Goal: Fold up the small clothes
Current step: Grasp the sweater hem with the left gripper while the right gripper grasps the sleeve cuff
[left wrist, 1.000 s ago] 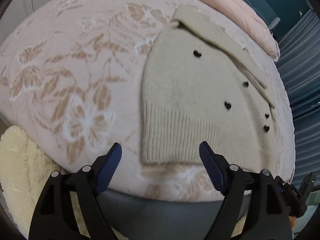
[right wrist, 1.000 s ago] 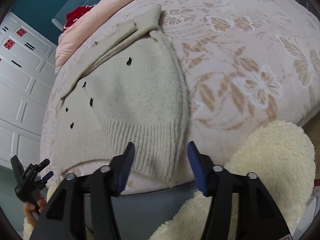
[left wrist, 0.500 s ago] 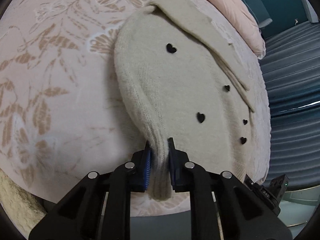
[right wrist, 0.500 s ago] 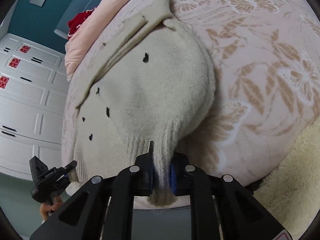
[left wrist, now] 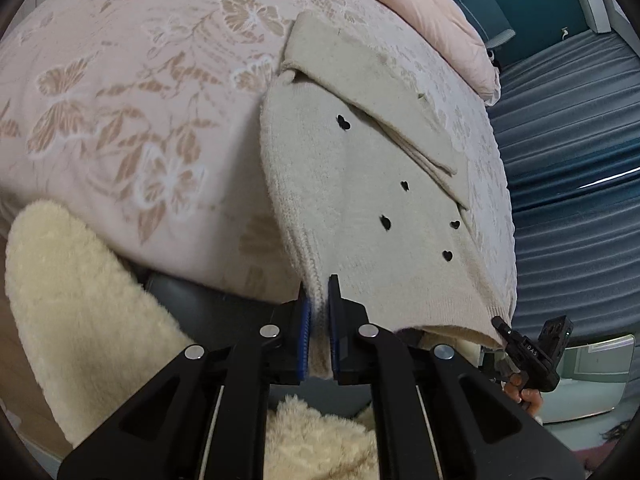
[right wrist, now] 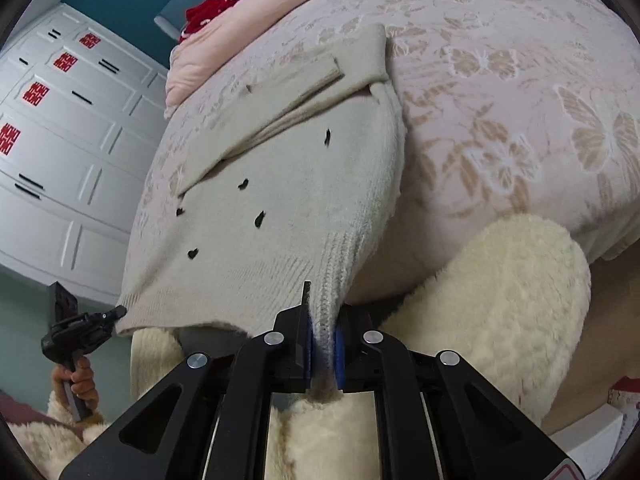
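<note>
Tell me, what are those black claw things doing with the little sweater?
A person is folding a small cream sweater with black hearts on a butterfly-patterned bed. The left tool and the right tool are each shut on a corner of the ribbed bottom hem, lifting it. The top still lies flat.

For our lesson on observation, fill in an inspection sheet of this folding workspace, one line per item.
Surface: pink bedspread with a butterfly pattern.
Job's things: beige knit sweater with black hearts, sleeve folded across, hem pulled past the bed edge.
Clutter: cream fleece beside the bed; red cloth.
Grippers: left gripper and right gripper each clamped on a ribbed hem corner.
Cables: nothing seen.
Surroundings: white cabinets, teal wall, blue curtain.
</note>
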